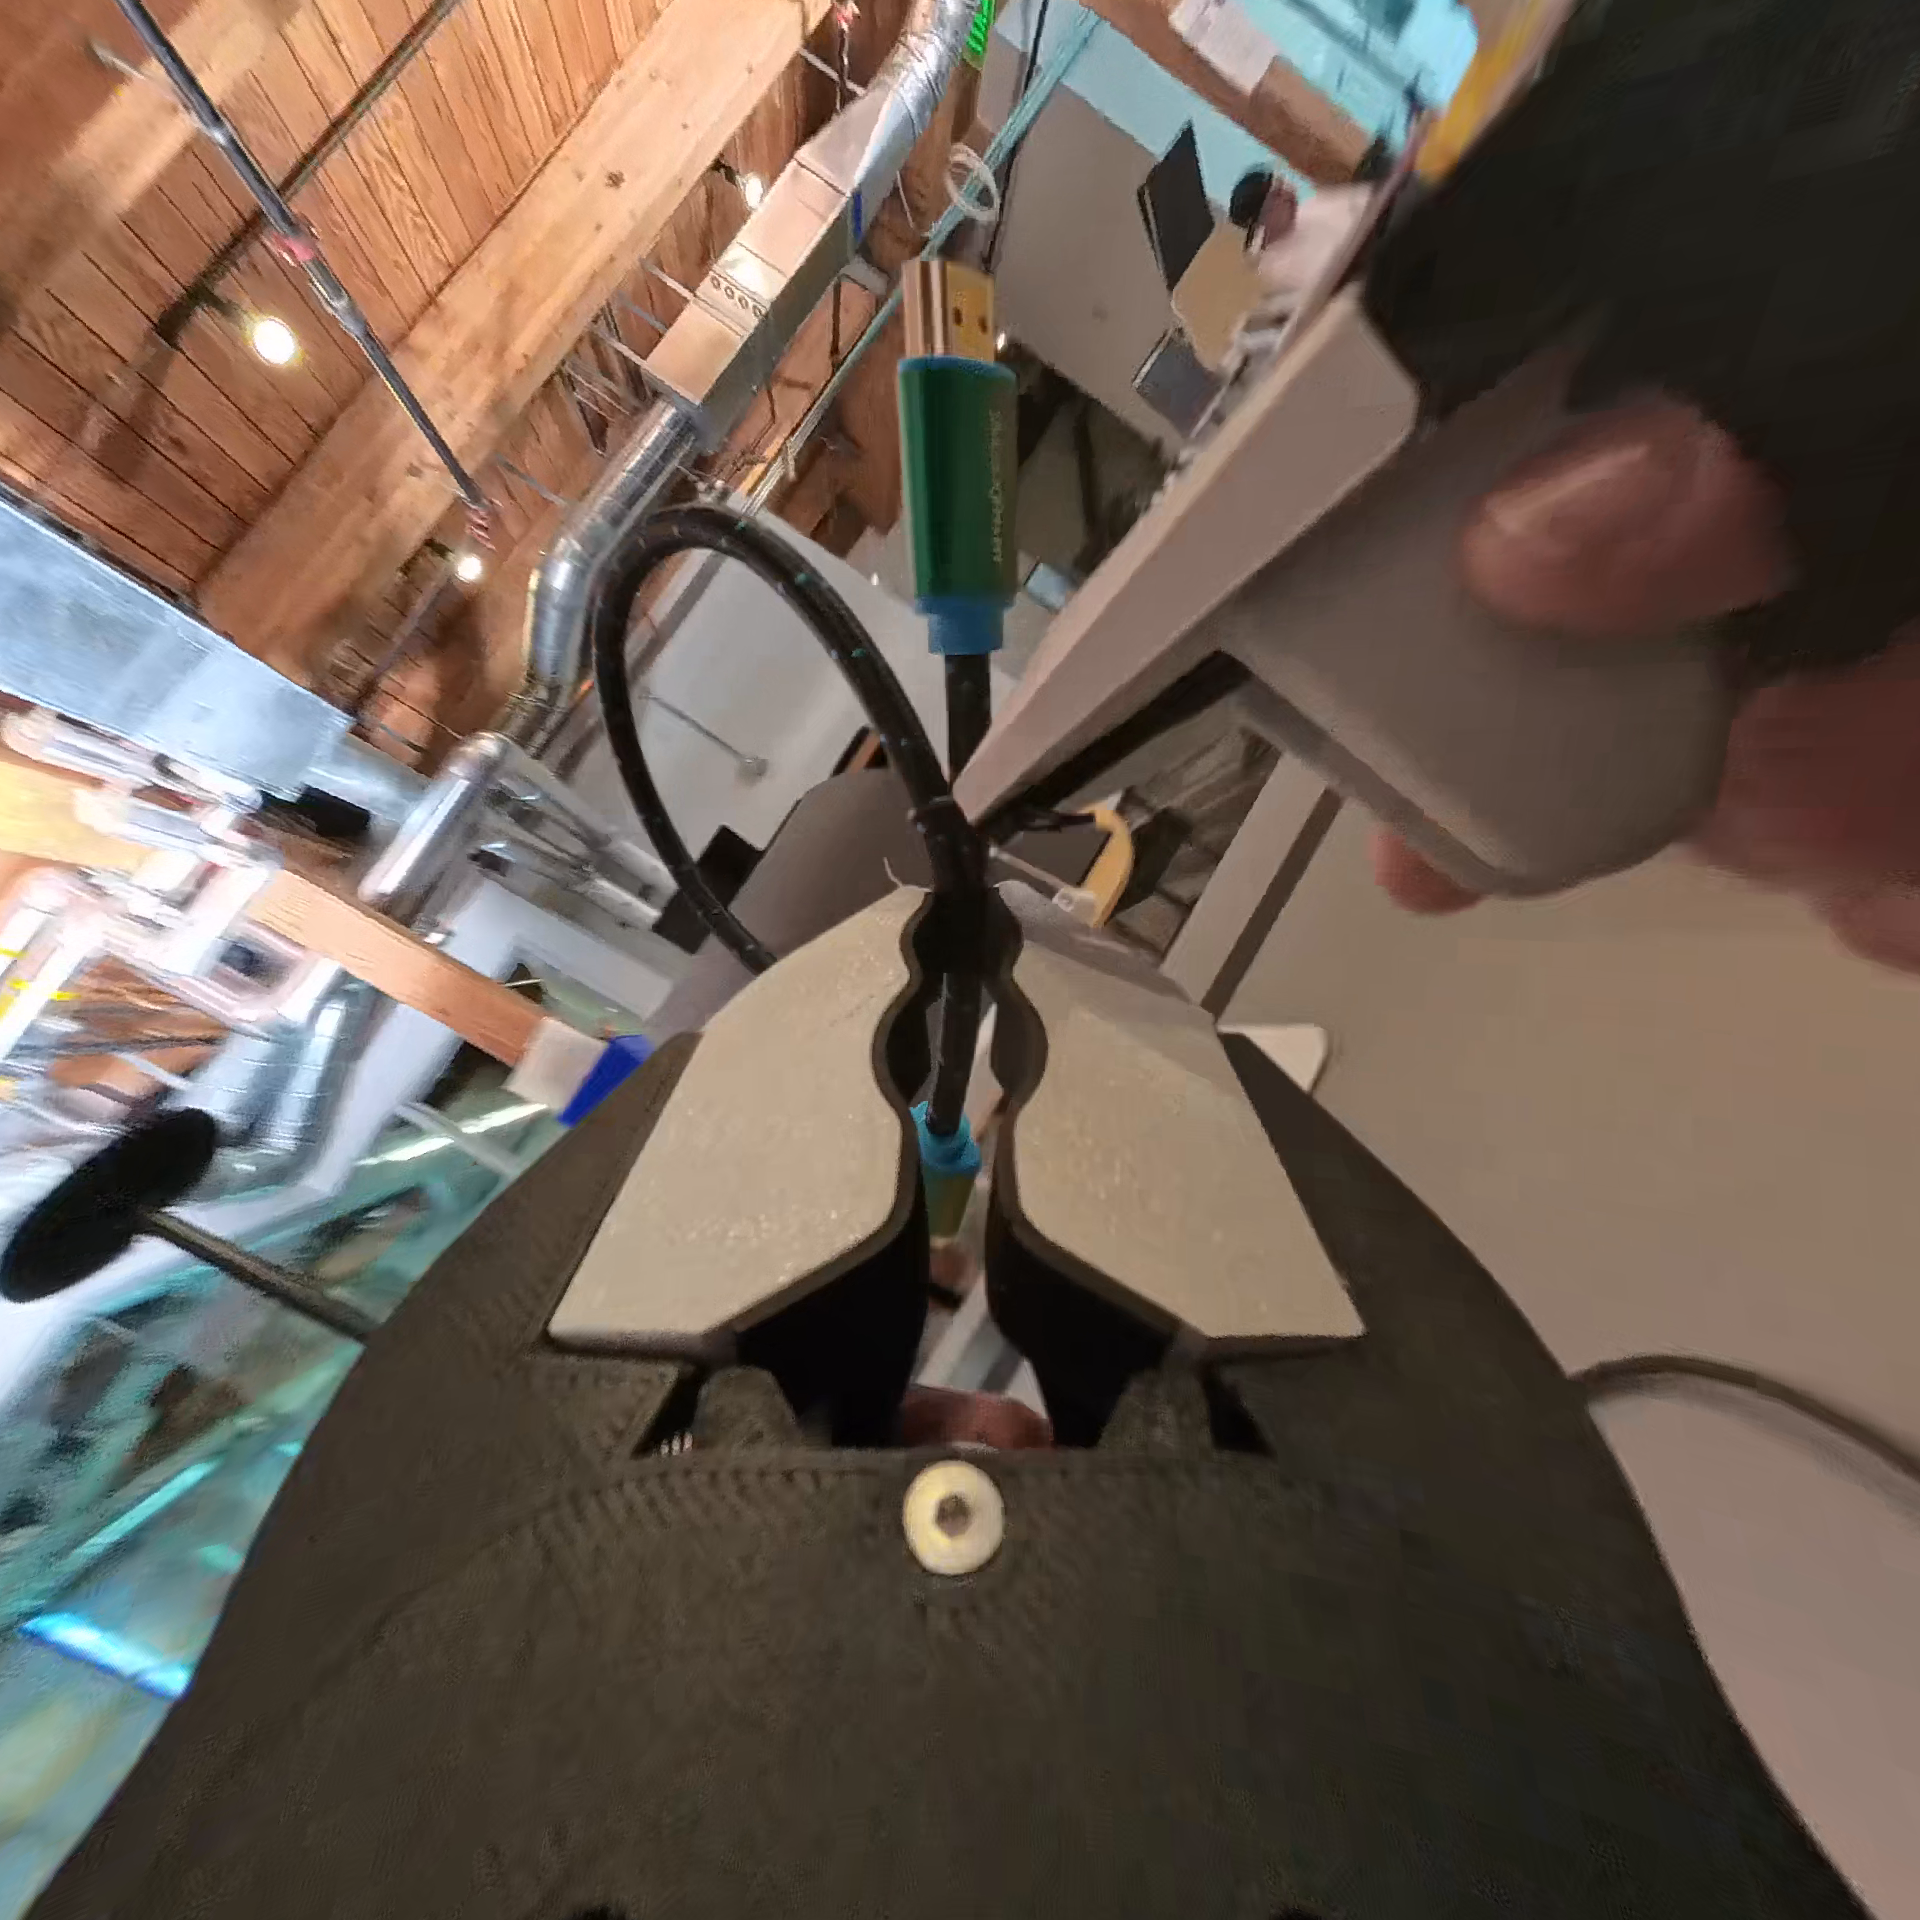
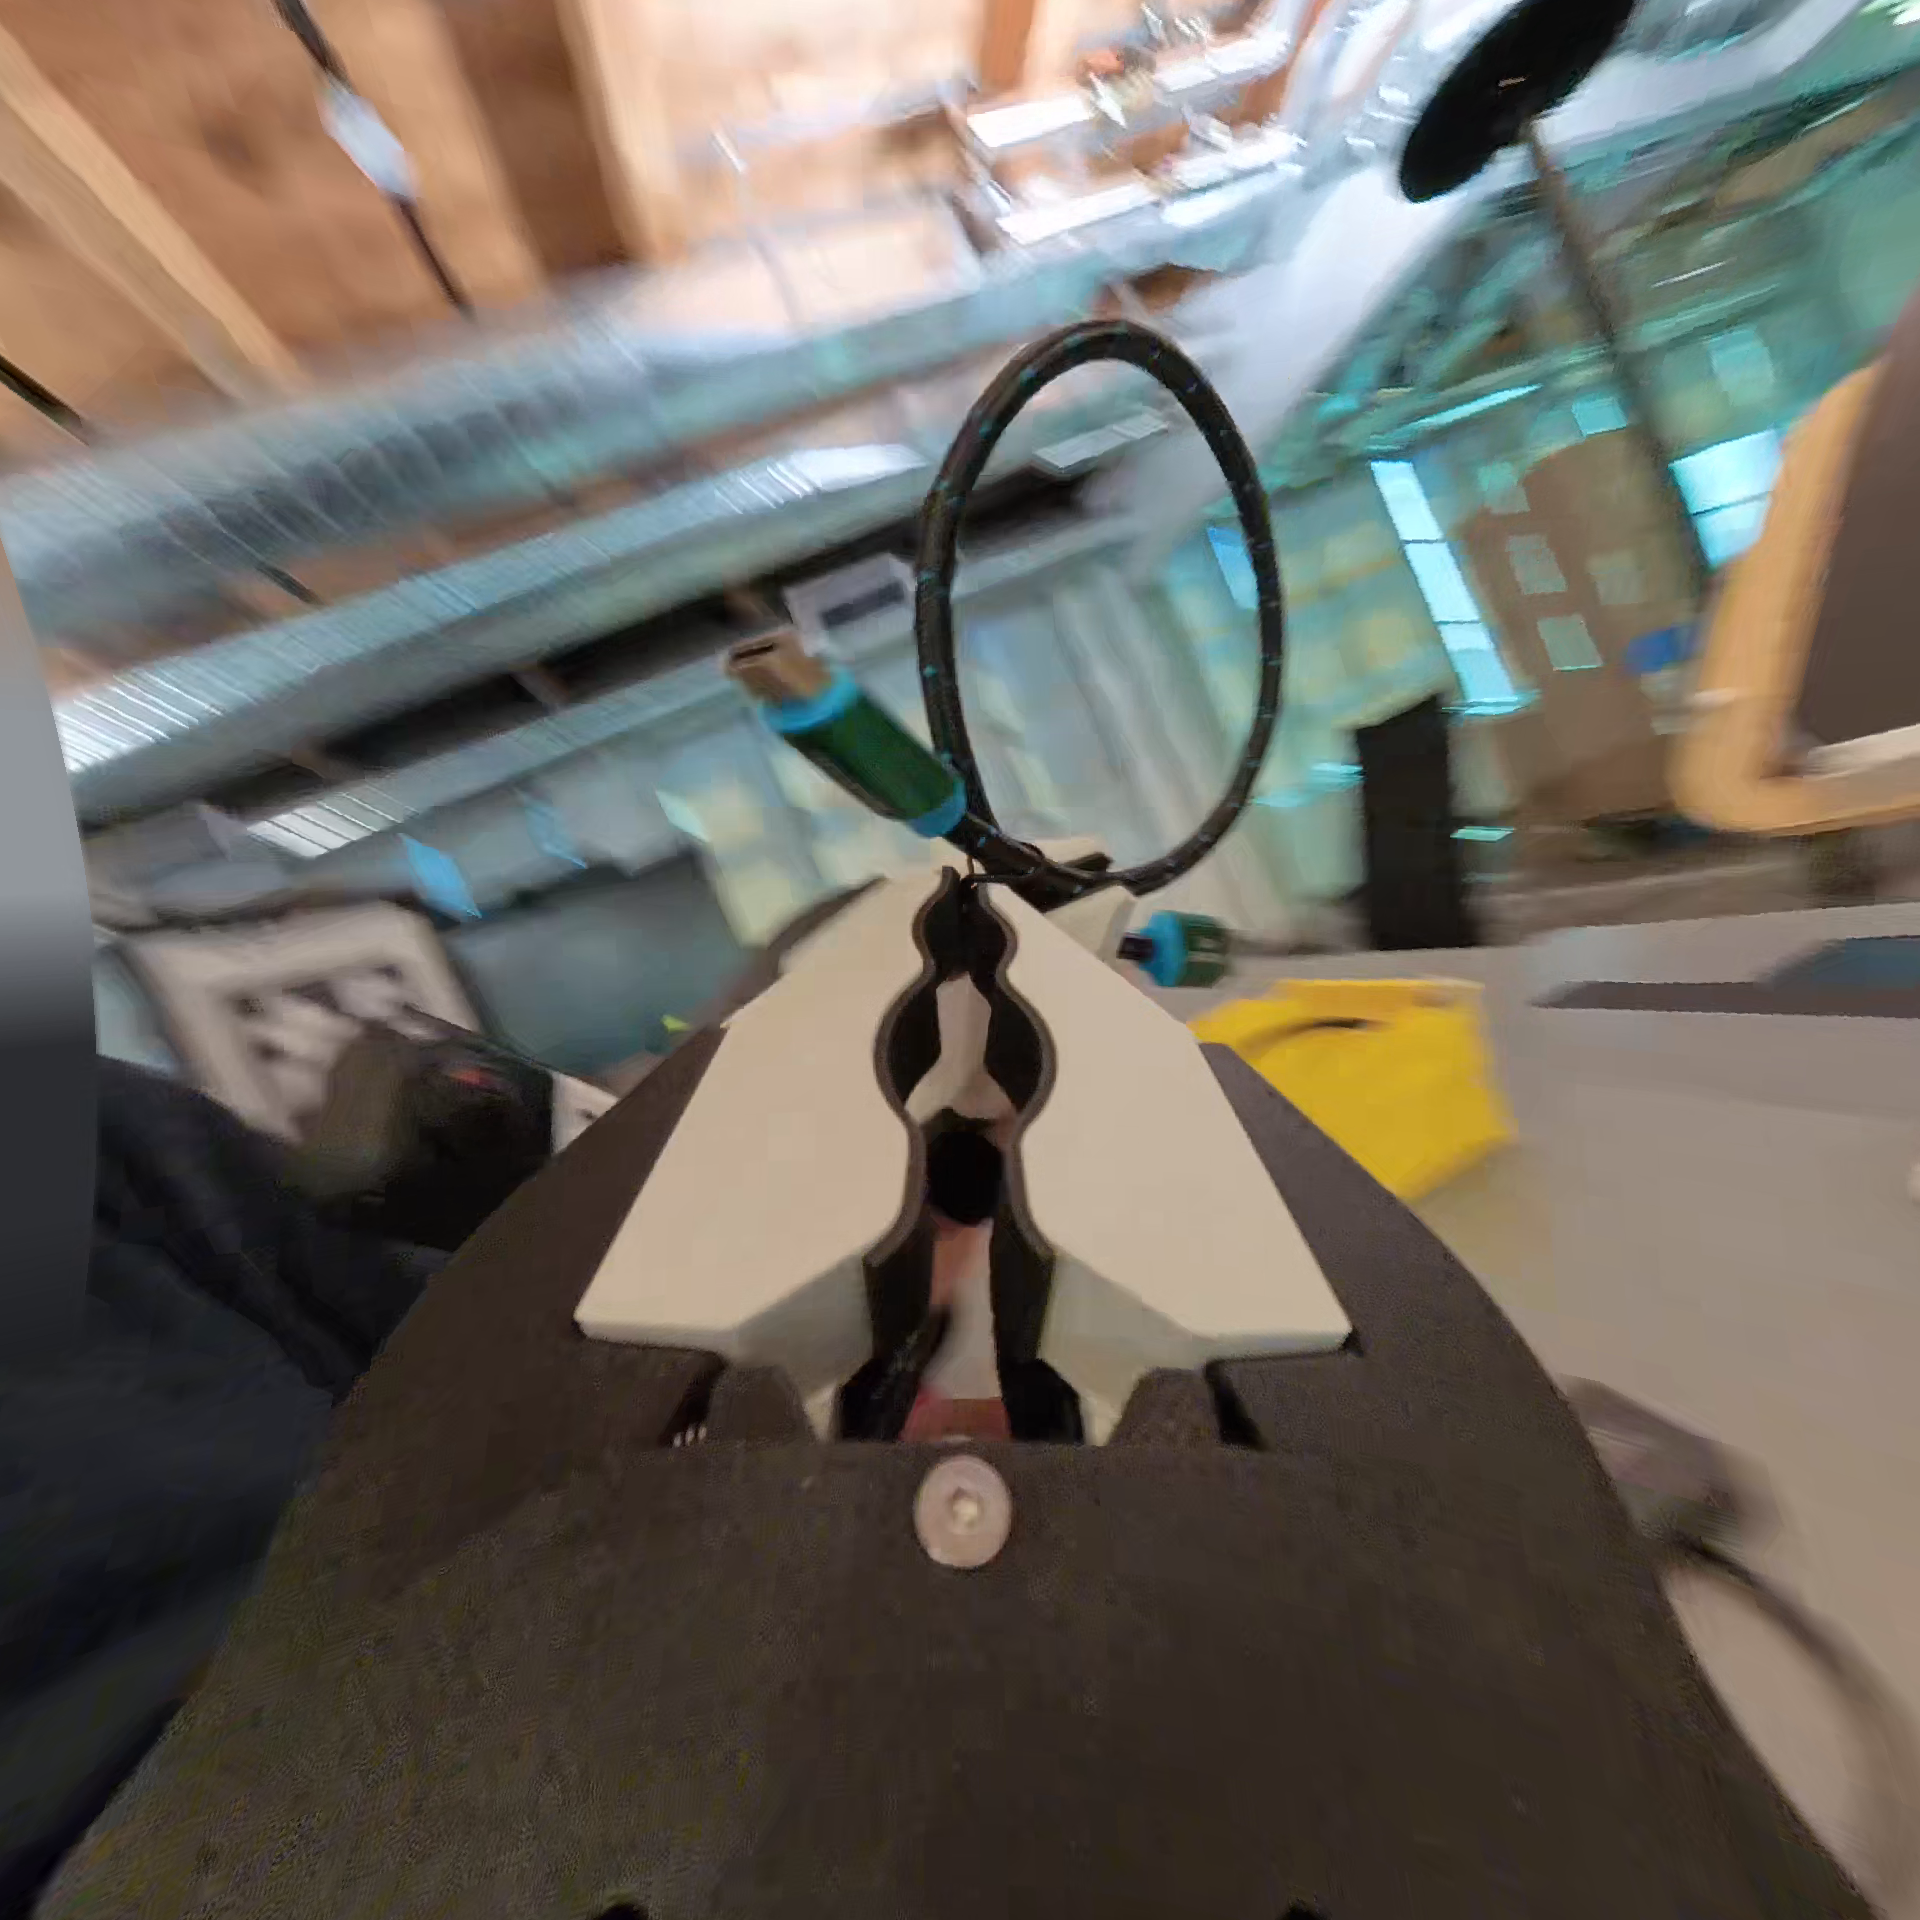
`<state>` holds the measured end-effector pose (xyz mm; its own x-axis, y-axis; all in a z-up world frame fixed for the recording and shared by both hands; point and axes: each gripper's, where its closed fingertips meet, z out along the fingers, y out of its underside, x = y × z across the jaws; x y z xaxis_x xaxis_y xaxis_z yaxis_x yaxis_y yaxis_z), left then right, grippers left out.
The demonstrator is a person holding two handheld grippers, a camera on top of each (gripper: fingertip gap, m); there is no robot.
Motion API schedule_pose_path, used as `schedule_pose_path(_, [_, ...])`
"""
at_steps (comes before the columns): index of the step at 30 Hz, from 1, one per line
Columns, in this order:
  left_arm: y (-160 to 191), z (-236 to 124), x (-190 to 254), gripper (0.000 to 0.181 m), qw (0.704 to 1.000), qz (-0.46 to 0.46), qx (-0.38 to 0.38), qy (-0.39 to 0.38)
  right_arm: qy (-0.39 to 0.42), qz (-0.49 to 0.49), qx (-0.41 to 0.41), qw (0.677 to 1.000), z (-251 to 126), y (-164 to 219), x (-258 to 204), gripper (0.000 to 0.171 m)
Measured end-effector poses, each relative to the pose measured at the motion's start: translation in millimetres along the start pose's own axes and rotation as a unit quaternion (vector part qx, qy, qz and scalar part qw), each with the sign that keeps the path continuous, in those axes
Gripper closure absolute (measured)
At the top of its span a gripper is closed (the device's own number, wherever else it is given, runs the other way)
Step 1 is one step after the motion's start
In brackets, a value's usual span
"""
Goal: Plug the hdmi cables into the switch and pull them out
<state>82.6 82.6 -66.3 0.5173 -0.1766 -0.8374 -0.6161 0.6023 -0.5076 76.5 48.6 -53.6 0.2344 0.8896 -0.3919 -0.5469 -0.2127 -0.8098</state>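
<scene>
In the left wrist view my left gripper (image 1: 961, 925) is shut on a black braided HDMI cable (image 1: 665, 665) tied in a loop. One green plug (image 1: 954, 478) with a gold tip stands up beyond the fingertips. The other green plug (image 1: 948, 1174) hangs between the fingers. In the right wrist view my right gripper (image 2: 961, 894) is shut at its tip on a looped black cable (image 2: 1101, 613). Its green plug (image 2: 862, 743) points up left and a second plug end (image 2: 1179, 945) lies just right of the fingertips. Both views tilt up toward the ceiling. No switch shows.
A hand grips a grey block (image 1: 1455, 665) at the upper right of the left wrist view, above a pale table (image 1: 1558, 1143) with a thin cable (image 1: 1766, 1403). A yellow object (image 2: 1371, 1081) sits on the table right of my right gripper. Dark bags (image 2: 312, 1195) lie left.
</scene>
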Motion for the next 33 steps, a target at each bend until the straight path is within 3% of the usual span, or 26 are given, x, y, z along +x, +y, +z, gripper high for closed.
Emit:
schedule_pose_path(2, [-9.0, -2.5, -1.6, 0.175, 0.999, -0.034, 0.024, 0.002, -0.083, 0.107, 0.053, 0.989, -2.5, -6.2, -9.7, 0.171])
schedule_pose_path(5, [-18.8, -5.4, -1.4, 0.175, 0.996, -0.076, 0.055, 0.007, -0.162, 0.187, 0.093, 0.964, -3.8, -7.3, -23.6, 0.171])
schedule_pose_path(9, [-19.5, -7.0, -0.2, 0.175, 0.990, -0.124, 0.062, 0.030, -0.154, 0.182, 0.089, 0.967, -0.4, -3.8, -22.8, 0.171])
schedule_pose_path(12, [-12.5, -3.6, -1.4, 0.175, 0.992, -0.113, 0.045, 0.023, -0.096, 0.102, 0.069, 0.988, -0.2, 0.0, -13.7, 0.156])
schedule_pose_path(16, [-6.1, -1.1, -6.3, 0.175, 0.993, -0.109, 0.033, 0.018, 0.007, -0.049, 0.011, 0.999, -0.6, 7.8, -1.0, 0.158])
schedule_pose_path(23, [-2.4, 1.2, -3.7, 0.176, 0.998, -0.059, 0.009, 0.004, 0.149, -0.286, -0.066, 0.944, 2.9, 10.3, 6.2, 0.161])
schedule_pose_path(27, [1.4, 2.3, -4.1, 0.176, 1.000, -0.013, -0.006, -0.013, 0.189, -0.311, -0.090, 0.927, 3.7, 12.2, 11.0, 0.167])
schedule_pose_path(33, [2.9, 2.3, -4.7, 0.176, 0.999, 0.027, -0.010, -0.025, 0.174, -0.284, -0.083, 0.939, 4.2, 12.7, 8.8, 0.171])
